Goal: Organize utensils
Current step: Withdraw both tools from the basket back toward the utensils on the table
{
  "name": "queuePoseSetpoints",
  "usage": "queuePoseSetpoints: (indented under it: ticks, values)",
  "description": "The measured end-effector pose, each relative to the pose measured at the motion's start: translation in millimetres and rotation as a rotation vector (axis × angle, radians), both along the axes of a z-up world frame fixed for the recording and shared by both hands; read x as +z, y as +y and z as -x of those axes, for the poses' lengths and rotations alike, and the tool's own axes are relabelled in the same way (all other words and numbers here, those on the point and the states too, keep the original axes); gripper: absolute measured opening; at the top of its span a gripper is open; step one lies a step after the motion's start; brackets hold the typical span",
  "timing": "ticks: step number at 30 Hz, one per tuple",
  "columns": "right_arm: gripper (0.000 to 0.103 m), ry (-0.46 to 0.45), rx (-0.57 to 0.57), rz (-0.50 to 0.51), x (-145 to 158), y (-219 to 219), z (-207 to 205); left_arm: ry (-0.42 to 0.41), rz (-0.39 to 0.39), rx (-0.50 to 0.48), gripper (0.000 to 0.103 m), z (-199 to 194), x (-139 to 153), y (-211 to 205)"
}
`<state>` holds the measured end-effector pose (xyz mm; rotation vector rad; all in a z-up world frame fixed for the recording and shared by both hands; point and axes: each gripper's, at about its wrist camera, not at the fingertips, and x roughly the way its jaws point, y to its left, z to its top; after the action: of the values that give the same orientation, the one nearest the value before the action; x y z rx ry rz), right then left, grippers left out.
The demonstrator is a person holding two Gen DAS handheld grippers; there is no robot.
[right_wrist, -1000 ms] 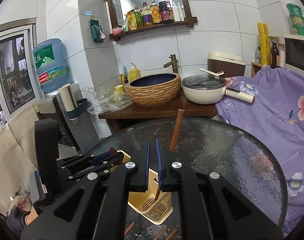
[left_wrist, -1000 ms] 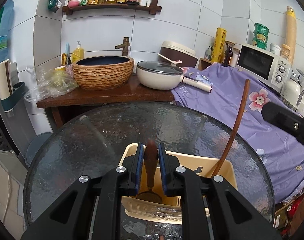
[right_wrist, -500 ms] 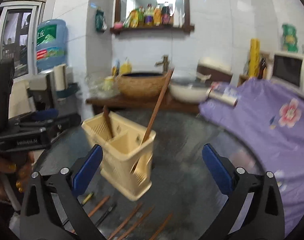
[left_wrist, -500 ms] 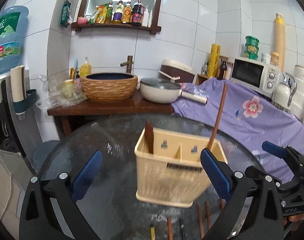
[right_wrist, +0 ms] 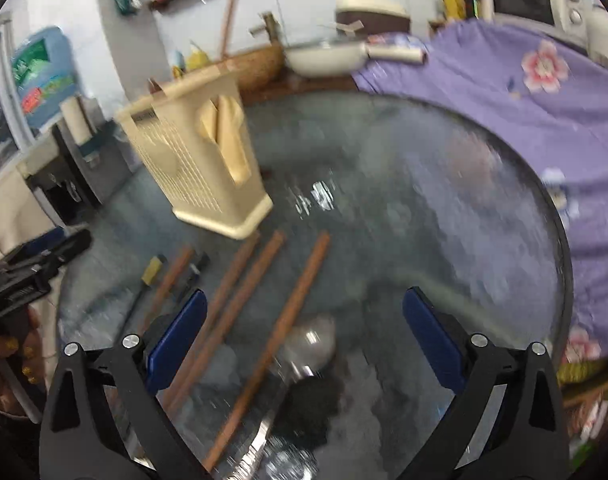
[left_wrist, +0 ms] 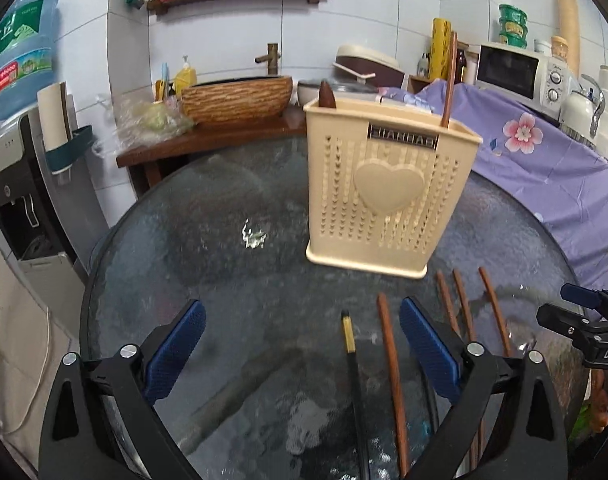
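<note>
A: Left tongs (left_wrist: 301, 346) wide, easing closed, gripping nothing; black utensil (left_wrist: 348, 336) and brown chopstick (left_wrist: 388, 344) between them on table (left_wrist: 223, 264).

B: Right tongs (right_wrist: 304, 332) likewise, over chopsticks (right_wrist: 291, 308); holder (right_wrist: 191, 152) ahead-left.

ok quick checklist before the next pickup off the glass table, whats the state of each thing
1. Left gripper free: ok, nothing between the pads; the jaws stand wide and are easing closed a little.
2. Right gripper free: ok, nothing gripped; a brown stick lies below the gap; jaws likewise wide, easing closed.
3. Cream utensil holder upright on the glass table: ok.
4. Items already in the holder: ok, a long brown handle and a short dark tip stick out of it.
5. Loose brown sticks reachable: ok, they lie flat in front of the holder.
6. Shiny object near the right gripper: cannot tell what it is, too blurred.
</note>
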<state>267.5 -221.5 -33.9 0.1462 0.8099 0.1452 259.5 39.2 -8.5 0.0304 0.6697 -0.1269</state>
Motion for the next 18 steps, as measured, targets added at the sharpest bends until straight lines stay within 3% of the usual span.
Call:
queuePoseSetpoints:
  ticks: [13,18]
  values:
    - [0.075,0.094,-0.001,0.096,-21.5,17.5,19.3,0.121,0.014,-0.063,0.061,13.6,-30.8,-5.5]
    - [0.066,0.124,0.011,0.119,-28.0,24.4,18.6,0.134,0.008,-0.084,0.058,15.1,-34.9,-12.4]
